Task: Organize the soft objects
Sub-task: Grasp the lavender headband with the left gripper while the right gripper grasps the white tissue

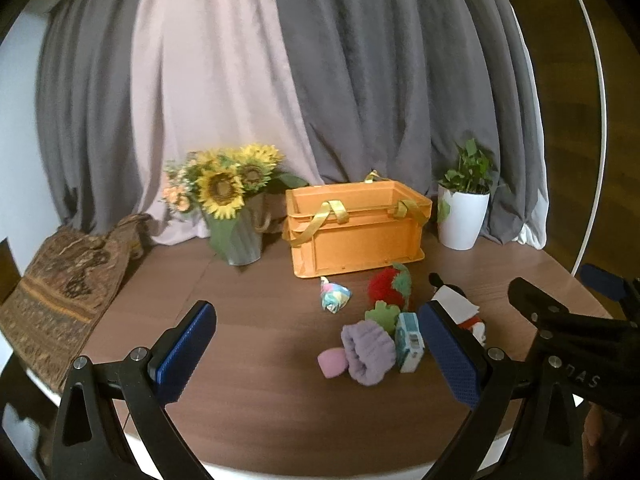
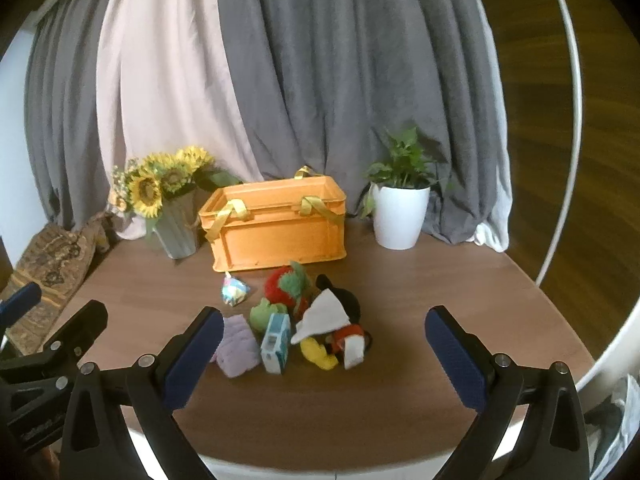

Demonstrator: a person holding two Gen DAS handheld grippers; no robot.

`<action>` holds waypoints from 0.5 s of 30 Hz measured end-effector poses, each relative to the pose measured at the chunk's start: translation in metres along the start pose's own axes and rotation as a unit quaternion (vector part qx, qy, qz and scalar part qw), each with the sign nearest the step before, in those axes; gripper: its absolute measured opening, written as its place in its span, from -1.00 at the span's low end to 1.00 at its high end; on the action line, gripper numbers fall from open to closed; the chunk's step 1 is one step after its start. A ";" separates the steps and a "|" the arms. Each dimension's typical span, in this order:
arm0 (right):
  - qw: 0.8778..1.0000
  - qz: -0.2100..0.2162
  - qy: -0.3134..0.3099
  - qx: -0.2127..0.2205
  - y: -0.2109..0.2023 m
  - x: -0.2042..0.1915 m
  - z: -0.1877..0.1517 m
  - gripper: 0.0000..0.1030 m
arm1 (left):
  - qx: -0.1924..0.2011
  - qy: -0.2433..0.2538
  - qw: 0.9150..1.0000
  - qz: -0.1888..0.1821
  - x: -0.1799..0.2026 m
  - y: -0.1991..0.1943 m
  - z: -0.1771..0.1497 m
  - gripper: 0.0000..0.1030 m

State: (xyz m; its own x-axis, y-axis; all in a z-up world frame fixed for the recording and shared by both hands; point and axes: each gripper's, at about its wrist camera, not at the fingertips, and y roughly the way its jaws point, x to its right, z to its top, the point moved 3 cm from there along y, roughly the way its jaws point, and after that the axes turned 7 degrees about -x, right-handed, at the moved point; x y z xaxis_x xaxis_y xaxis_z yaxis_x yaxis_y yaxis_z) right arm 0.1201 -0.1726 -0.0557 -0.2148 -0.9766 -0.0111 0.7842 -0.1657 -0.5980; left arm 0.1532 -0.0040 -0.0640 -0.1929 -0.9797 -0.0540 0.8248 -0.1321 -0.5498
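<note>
An orange crate (image 1: 360, 240) (image 2: 280, 236) with yellow strap handles stands at the back of the round wooden table. In front of it lie a pastel patterned pouch (image 1: 334, 294) (image 2: 235, 291), a red plush strawberry (image 1: 390, 286) (image 2: 286, 284), a small green plush (image 1: 382, 316) (image 2: 264, 314), a lilac knitted piece (image 1: 368, 350) (image 2: 238, 346), a pink sponge (image 1: 332, 362), a teal-and-white box (image 1: 410, 342) (image 2: 277, 342) and a black, white, red and yellow plush mouse (image 2: 336, 328) (image 1: 460, 304). My left gripper (image 1: 316, 352) and right gripper (image 2: 324, 354) hover open near the table's front, holding nothing.
A sunflower bouquet in a grey vase (image 1: 232, 208) (image 2: 168, 204) stands left of the crate. A potted green plant in a white pot (image 1: 464, 208) (image 2: 400, 208) stands right of it. A patterned brown bag (image 1: 64, 292) lies at the far left. Grey and pale curtains hang behind.
</note>
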 end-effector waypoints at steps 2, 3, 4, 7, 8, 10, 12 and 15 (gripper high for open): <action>1.000 -0.006 -0.002 -0.005 0.015 -0.003 0.004 0.97 | -0.008 0.009 1.000 -0.013 -0.001 0.018 0.005 1.00; 1.000 -0.010 -0.002 -0.008 0.022 -0.006 0.005 0.97 | -0.012 0.012 1.000 -0.019 -0.002 0.026 0.006 1.00; 1.000 -0.014 -0.002 -0.012 0.029 -0.008 0.006 0.96 | -0.018 0.016 0.999 -0.027 -0.002 0.037 0.007 0.99; 0.999 -0.026 -0.006 -0.023 0.048 -0.013 0.007 0.95 | -0.031 0.021 0.998 -0.043 0.000 0.058 0.007 0.96; 0.999 -0.030 -0.008 -0.027 0.055 -0.015 0.007 0.93 | -0.038 0.022 0.998 -0.049 0.001 0.067 0.005 0.95; 0.999 -0.040 -0.014 -0.033 0.065 -0.017 0.006 0.92 | -0.056 0.025 0.996 -0.057 0.004 0.082 0.002 0.94; 0.997 -0.051 -0.020 -0.045 0.077 -0.017 0.005 0.91 | -0.066 0.028 0.996 -0.062 0.007 0.092 -0.001 0.92; 0.996 -0.054 -0.028 -0.064 0.093 -0.016 0.002 0.90 | -0.081 0.029 0.994 -0.069 0.012 0.108 -0.006 0.90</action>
State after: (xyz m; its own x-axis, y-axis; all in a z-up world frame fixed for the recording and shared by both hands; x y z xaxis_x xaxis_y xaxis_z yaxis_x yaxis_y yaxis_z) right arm 0.1976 -0.1726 -0.1091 -0.2590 -0.9606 0.1010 0.6768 -0.2551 -0.6905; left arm 0.2366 -0.0291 -0.1290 -0.3331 -0.9428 -0.0144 0.6931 -0.2345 -0.6817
